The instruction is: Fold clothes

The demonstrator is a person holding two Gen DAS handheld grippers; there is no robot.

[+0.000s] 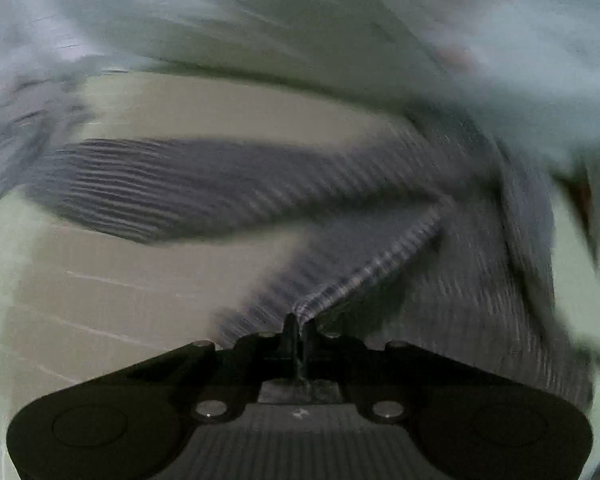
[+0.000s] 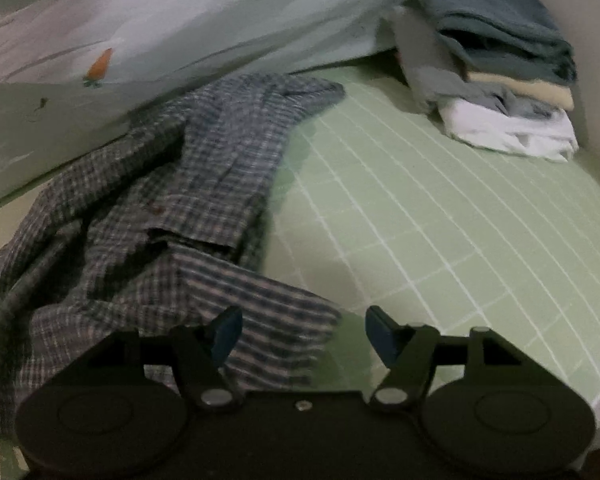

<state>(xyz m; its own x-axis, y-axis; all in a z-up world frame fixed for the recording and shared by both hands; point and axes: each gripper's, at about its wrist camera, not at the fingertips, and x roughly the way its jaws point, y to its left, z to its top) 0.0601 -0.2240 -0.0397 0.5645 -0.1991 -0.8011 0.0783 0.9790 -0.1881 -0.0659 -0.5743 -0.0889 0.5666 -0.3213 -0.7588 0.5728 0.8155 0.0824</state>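
Pretty dim in here, kind of flat greyish light. The whole surface is a pale green bed sheet with a thin white grid [image 2: 440, 216], and its edge drops off at the lower right. Behind it there's a rumpled light blue-grey quilt with small orange carrot prints [image 2: 188, 24]. Plain off-white wall [image 2: 596, 40] at the far right.

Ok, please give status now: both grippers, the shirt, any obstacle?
Left gripper shut on plaid shirt. Right gripper open, holding nothing. Shirt crumpled, unfolded. Folded pile far corner, not in the way.
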